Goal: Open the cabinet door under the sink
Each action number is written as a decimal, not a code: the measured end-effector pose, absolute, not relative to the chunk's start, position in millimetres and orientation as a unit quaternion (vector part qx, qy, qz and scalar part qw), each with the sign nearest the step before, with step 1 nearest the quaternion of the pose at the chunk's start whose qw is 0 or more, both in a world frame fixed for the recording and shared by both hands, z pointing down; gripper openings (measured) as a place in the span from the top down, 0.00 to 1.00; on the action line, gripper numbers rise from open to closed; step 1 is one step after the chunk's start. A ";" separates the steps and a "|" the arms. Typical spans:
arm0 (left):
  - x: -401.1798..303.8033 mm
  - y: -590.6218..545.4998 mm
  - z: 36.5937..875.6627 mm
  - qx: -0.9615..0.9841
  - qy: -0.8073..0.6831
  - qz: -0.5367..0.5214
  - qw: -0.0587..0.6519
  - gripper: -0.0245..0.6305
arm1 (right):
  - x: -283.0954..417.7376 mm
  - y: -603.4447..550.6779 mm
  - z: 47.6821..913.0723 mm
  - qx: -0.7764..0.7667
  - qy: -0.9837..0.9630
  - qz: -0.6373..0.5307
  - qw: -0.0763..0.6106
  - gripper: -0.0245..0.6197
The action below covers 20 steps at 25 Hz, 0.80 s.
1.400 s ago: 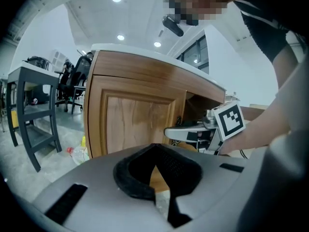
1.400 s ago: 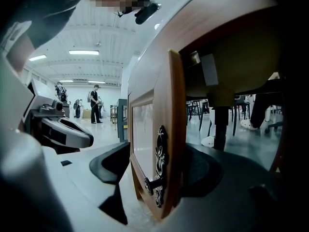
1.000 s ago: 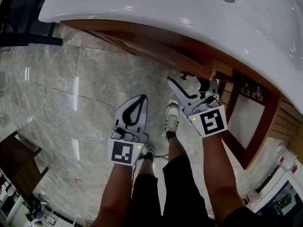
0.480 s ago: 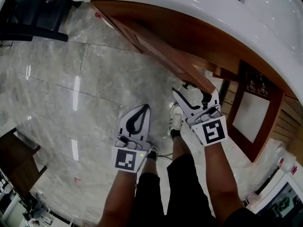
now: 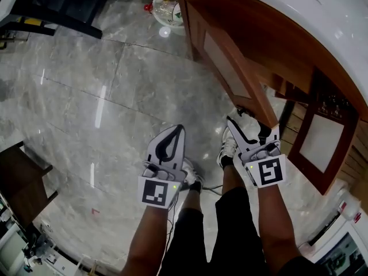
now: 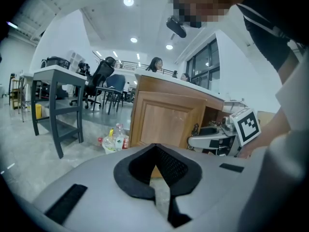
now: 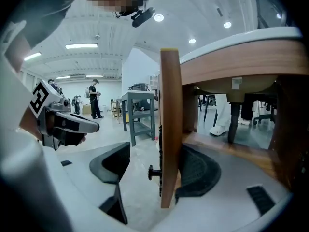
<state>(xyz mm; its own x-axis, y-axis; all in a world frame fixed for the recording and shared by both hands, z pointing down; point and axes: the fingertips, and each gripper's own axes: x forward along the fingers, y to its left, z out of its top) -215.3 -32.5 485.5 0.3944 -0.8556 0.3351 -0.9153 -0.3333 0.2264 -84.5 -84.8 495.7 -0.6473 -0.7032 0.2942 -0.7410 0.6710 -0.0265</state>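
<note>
The wooden cabinet door [image 5: 230, 62] under the white sink [image 5: 328, 7] stands swung out over the floor. My right gripper [image 5: 253, 126] is open at the door's free edge, one finger on each side. In the right gripper view the door edge [image 7: 170, 129] stands between the jaws of my right gripper [image 7: 159, 166]; the right pad lies against the inner face, while the left finger stays apart from the small black knob [image 7: 153, 172]. My left gripper [image 5: 178, 129] hangs shut over the floor, holding nothing. In the left gripper view the shut left gripper [image 6: 155, 150] faces the door's front panel [image 6: 161, 122].
A second door [image 5: 319, 137] with a pale panel stands open at the right. A bin with bottles [image 5: 165, 3] sits on the marble floor beyond the cabinet. A dark table frame [image 5: 63, 10] is at top left, a brown stool [image 5: 23, 183] at left. The person's shoes [image 5: 227, 145] are below the grippers.
The door has swung further out from the cabinet with my right gripper at its edge. The head view has shifted, so less of the sink shows. The left gripper stays shut, nearly still.
</note>
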 end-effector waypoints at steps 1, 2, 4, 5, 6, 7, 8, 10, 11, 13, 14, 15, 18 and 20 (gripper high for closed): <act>-221.8 -28.5 484.5 0.812 -0.546 0.079 0.190 0.93 | -88.2 -79.3 497.1 0.394 -0.906 0.071 0.134 0.48; -227.6 -24.2 483.3 0.812 -0.547 0.084 0.185 0.93 | -92.8 -74.8 497.3 0.391 -0.908 0.072 0.135 0.48; -236.4 -15.1 481.3 0.813 -0.547 0.094 0.177 0.93 | -102.7 -67.7 495.7 0.386 -0.910 0.075 0.134 0.48; -240.2 -10.7 480.7 0.812 -0.548 0.097 0.176 0.93 | -107.5 -64.2 495.2 0.382 -0.911 0.076 0.134 0.48; -244.3 -6.6 480.3 0.810 -0.551 0.097 0.176 0.93 | -112.3 -60.4 495.2 0.379 -0.912 0.077 0.134 0.48; -248.7 -2.8 480.0 0.808 -0.554 0.095 0.176 0.93 | -117.0 -56.8 495.3 0.377 -0.913 0.077 0.134 0.48; -253.1 0.9 480.1 0.806 -0.557 0.094 0.177 0.93 | -121.4 -53.6 495.3 0.377 -0.913 0.077 0.132 0.48; -261.6 7.5 480.8 0.801 -0.563 0.093 0.180 0.93 | -128.3 -49.6 495.0 0.381 -0.912 0.076 0.131 0.48; -265.2 10.0 481.3 0.799 -0.565 0.093 0.181 0.93 | -131.2 -48.5 494.9 0.382 -0.912 0.076 0.132 0.48; -271.5 14.1 481.9 0.796 -0.569 0.093 0.182 0.93 | -138.6 -46.7 494.3 0.378 -0.913 0.073 0.134 0.48; -274.2 15.9 482.0 0.795 -0.572 0.092 0.182 0.93 | -143.6 -45.8 492.9 0.375 -0.915 0.074 0.131 0.48; -276.6 18.0 482.1 0.793 -0.574 0.091 0.182 0.93 | -149.4 -44.9 490.7 0.373 -0.916 0.075 0.125 0.49; -283.4 24.4 482.5 0.788 -0.580 0.089 0.184 0.93 | -165.2 -39.0 487.3 0.364 -0.921 0.071 0.116 0.52; -288.3 25.8 481.6 0.785 -0.584 0.085 0.185 0.93 | -175.5 -35.7 487.8 0.358 -0.924 0.068 0.115 0.52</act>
